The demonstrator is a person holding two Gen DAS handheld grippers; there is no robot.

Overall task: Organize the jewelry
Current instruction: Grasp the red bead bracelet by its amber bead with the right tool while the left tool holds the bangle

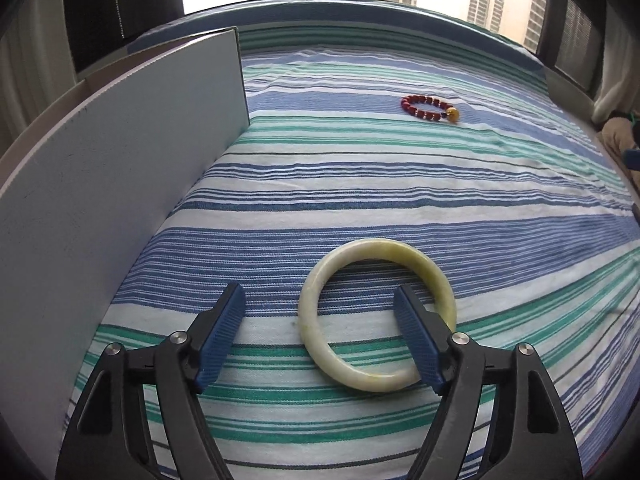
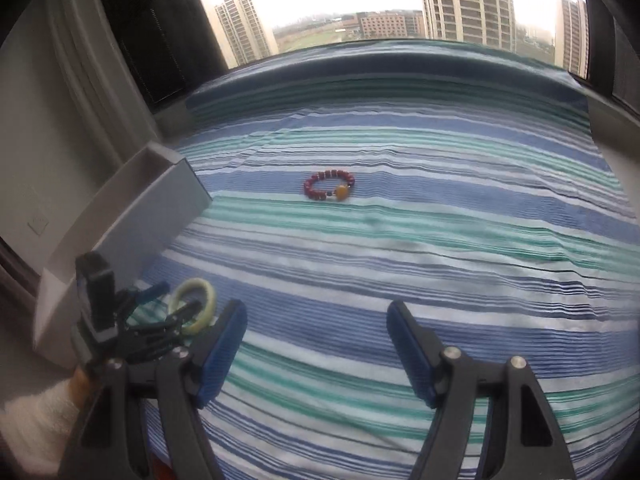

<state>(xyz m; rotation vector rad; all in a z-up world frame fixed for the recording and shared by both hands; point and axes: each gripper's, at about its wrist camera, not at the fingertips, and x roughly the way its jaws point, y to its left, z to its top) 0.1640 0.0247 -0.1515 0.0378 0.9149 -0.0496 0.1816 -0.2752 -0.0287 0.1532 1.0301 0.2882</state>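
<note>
A bed under a blue, green and white striped sheet (image 1: 400, 200) filled both views, its far edge running along a window (image 2: 340, 0) with tower blocks beyond, dark curtain panels framing the glass at either side. Most of the sheet lay bare, leaving wide room across the middle and the right-hand side. An open grey box (image 1: 120, 184) stood along the left edge of the bed, one tall wall rising just beside the left tool (image 1: 320, 316); in the right wrist view the box (image 2: 132, 216) showed as a shallow tray with a raised rim.

The left tool stood with its jaws spread wide, gripping nothing. A pale yellow-green jade bangle (image 1: 352, 276) lay flat on the sheet between the jaws, the right blue pad (image 1: 416, 336) reaching inside the ring and crossing its rim. Whether that pad touched the bangle could not be told. In the right wrist view the same bangle (image 2: 196, 300) appeared at the left tool's fingertips, near the box, with a white sleeve (image 2: 36, 420) behind.

The right tool (image 2: 316, 328) hung over bare sheet, jaws apart and empty. A red beaded bracelet (image 1: 430, 109) with one amber bead lay alone, well apart from both tools and the box, toward the far side of the bed (image 2: 330, 186).
</note>
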